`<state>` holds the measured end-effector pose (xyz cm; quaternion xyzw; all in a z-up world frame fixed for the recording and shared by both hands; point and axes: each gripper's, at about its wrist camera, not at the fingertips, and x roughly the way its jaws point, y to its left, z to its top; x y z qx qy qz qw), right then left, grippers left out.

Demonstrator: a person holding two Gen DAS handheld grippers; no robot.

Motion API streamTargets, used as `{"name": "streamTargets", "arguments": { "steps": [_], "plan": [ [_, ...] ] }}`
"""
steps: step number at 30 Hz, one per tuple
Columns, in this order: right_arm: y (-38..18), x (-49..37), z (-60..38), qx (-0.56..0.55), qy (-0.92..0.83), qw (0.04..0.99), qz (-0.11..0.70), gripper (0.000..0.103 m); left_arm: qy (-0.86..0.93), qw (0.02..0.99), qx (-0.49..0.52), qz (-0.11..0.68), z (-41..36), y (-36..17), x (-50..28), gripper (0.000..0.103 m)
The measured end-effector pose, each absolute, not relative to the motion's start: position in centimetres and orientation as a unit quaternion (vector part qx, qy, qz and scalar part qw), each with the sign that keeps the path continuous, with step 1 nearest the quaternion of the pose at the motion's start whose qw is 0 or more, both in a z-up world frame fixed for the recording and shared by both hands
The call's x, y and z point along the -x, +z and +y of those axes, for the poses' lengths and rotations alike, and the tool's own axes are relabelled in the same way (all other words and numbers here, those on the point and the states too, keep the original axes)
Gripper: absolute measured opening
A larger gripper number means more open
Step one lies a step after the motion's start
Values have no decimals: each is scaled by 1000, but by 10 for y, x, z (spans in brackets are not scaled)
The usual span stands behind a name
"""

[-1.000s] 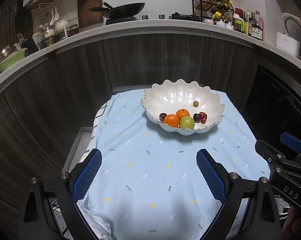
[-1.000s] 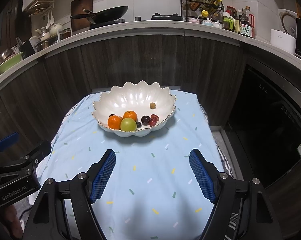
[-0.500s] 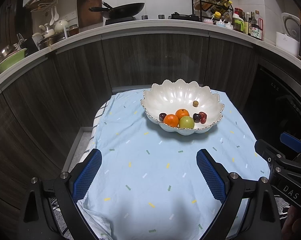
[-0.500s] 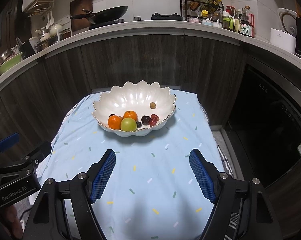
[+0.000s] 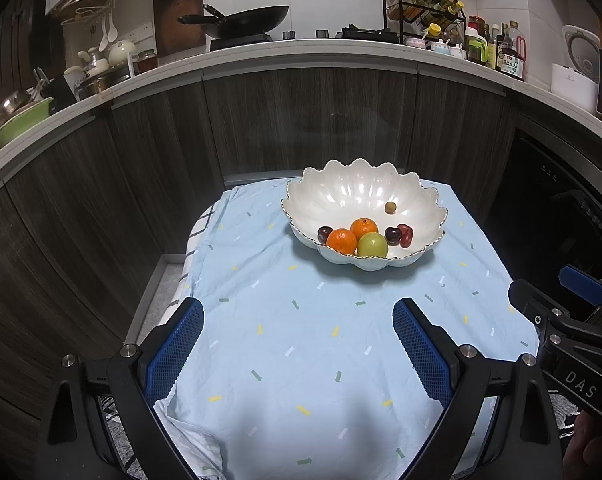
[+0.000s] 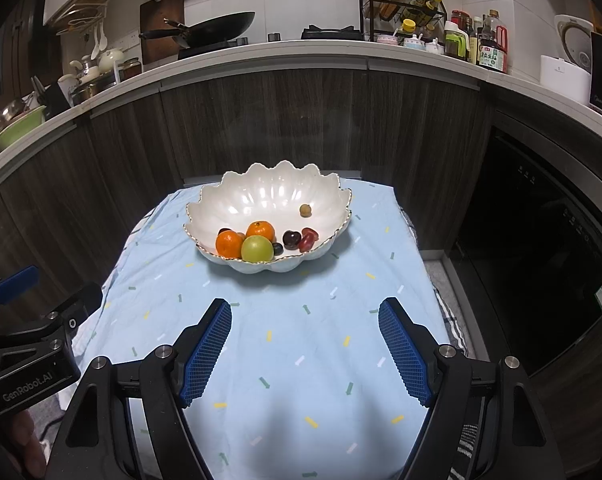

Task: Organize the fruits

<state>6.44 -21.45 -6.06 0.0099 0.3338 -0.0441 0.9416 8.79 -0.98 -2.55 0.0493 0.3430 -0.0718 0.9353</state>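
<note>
Two views, both hand-held grippers idle with nothing between the pads.

Left wrist view: left hand-held gripper [image 5: 297, 344] spread wide, empty, low over the light-blue patterned cloth [image 5: 285, 360] on the surface. White scalloped ceramic bowl [image 5: 361, 188] sits ahead and to the right of the gripper line, well apart. Fruit is clustered at the bowl's near wall: two oranges [image 5: 342, 241], round green fruit [image 5: 372, 245], dark cherries [image 5: 393, 235], red oblong fruit [image 5: 406, 235]; small tan fruit [image 5: 390, 207] sits alone further back. Right hand-held gripper body shows at the right edge.

Right wrist view: right hand-held gripper [image 6: 305, 344] spread, empty. Bowl [image 6: 277, 188] lies ahead and slightly left, closer to centre line. Green fruit [image 6: 257, 249] is nearest; cherries [image 6: 291, 239] and red fruit [image 6: 307, 240] are right of it.

Judgement: neither arm clearly nearer; right one is better lined up. No fruit lies outside the bowl, so sorting looks done or not started.
</note>
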Motion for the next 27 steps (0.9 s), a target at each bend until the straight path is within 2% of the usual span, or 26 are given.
{"name": "streamTargets", "arguments": {
  "steps": [27],
  "plan": [
    [-62,-64,-214,-13,-42,941,335,77,-79,932,-48,351,-9,-25,-89,97]
  ]
}}
